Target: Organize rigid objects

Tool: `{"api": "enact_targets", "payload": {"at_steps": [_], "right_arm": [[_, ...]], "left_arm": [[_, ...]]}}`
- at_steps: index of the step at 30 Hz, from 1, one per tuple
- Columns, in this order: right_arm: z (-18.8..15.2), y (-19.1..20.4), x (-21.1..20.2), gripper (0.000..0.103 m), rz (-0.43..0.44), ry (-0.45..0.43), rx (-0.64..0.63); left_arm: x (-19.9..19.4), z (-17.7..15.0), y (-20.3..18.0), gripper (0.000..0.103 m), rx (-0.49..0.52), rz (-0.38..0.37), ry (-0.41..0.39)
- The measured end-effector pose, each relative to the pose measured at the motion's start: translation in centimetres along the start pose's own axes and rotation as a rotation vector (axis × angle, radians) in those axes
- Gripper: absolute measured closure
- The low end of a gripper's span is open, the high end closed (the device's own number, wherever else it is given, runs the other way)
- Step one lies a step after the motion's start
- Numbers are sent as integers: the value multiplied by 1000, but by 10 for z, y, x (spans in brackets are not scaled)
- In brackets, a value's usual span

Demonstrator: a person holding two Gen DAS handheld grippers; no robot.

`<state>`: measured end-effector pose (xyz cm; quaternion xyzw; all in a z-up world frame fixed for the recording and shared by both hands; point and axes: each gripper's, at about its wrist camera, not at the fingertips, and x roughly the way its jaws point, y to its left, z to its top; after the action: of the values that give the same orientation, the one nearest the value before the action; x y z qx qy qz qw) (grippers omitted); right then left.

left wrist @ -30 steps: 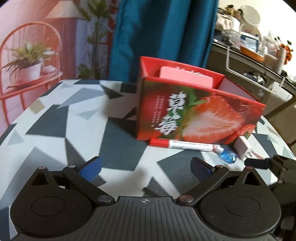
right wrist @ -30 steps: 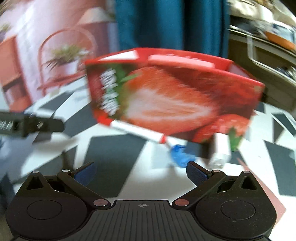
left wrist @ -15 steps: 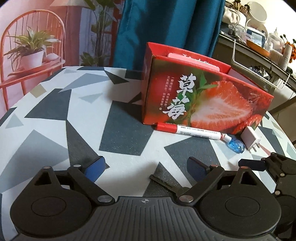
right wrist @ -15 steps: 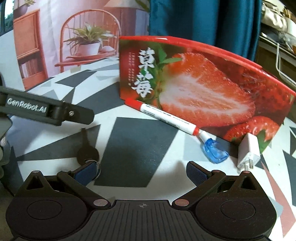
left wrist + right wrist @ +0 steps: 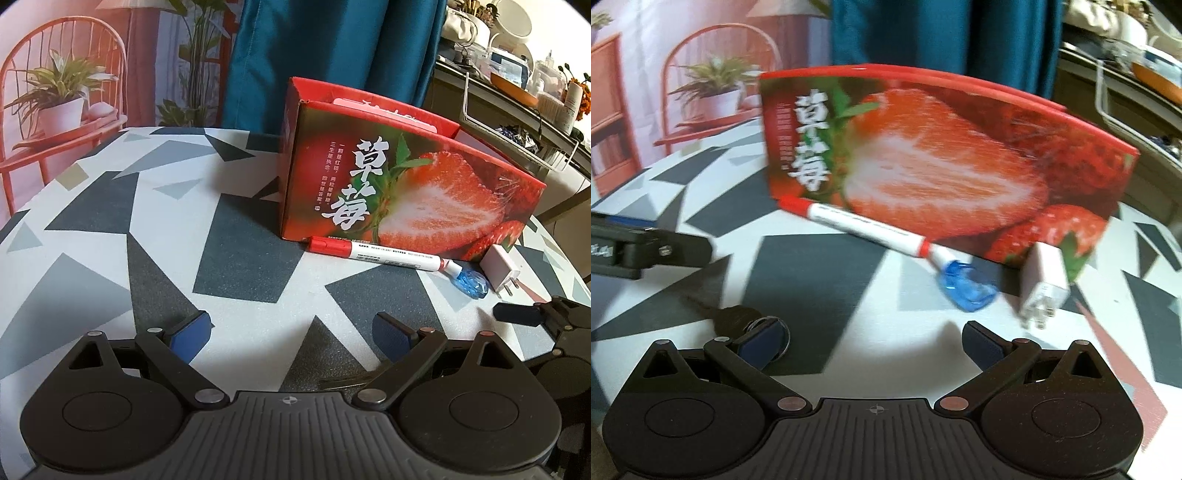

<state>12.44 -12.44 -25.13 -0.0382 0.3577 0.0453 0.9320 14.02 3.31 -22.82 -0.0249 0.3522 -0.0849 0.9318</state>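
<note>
A red strawberry-print box (image 5: 406, 177) stands on the patterned table, also in the right wrist view (image 5: 942, 162). Against its front lie a red-and-white marker (image 5: 373, 253) (image 5: 857, 225), a blue clear clip (image 5: 471, 282) (image 5: 966, 286) and a white charger plug (image 5: 500, 269) (image 5: 1043, 284). A dark key with a ring (image 5: 738, 317) lies by my right gripper's left finger; part of it shows in the left wrist view (image 5: 347, 380). My left gripper (image 5: 291, 334) is open and empty. My right gripper (image 5: 873, 341) is open and empty, near the table.
The round table (image 5: 110, 236) has a grey and white triangle pattern. A pink item sits inside the box (image 5: 373, 107). A red chair with a potted plant (image 5: 59, 103) stands at left, a blue curtain (image 5: 332, 48) behind, a cluttered shelf (image 5: 517, 88) at right.
The right gripper has swung right and closer to the clip and plug; its view is blurred by motion. The left gripper has moved only slightly. Both stay open.
</note>
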Motion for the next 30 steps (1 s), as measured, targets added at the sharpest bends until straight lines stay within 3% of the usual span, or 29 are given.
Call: {"api": "enact_targets", "payload": {"at_steps": [5, 12, 15, 19, 26, 28, 30], "right_arm": [[-3, -18, 0, 3, -68, 8, 65], [-10, -40, -7, 27, -66, -13, 132], [-9, -39, -9, 34, -34, -23, 133], [-7, -34, -15, 36, 53, -40, 128], [-5, -20, -11, 37, 95, -29, 80], [-6, -18, -12, 40, 96, -31, 70], [-6, -17, -12, 52, 110, -33, 62]], "left_arm": [[1, 0, 1, 8, -8, -3, 2], [2, 0, 1, 8, -10, -6, 5], [2, 1, 0, 8, -9, -8, 6], [3, 0, 1, 8, -13, -9, 10], [4, 0, 1, 8, -12, -12, 18], [5, 0, 1, 8, -14, -12, 20], [6, 0, 1, 8, -13, -13, 23]]}}
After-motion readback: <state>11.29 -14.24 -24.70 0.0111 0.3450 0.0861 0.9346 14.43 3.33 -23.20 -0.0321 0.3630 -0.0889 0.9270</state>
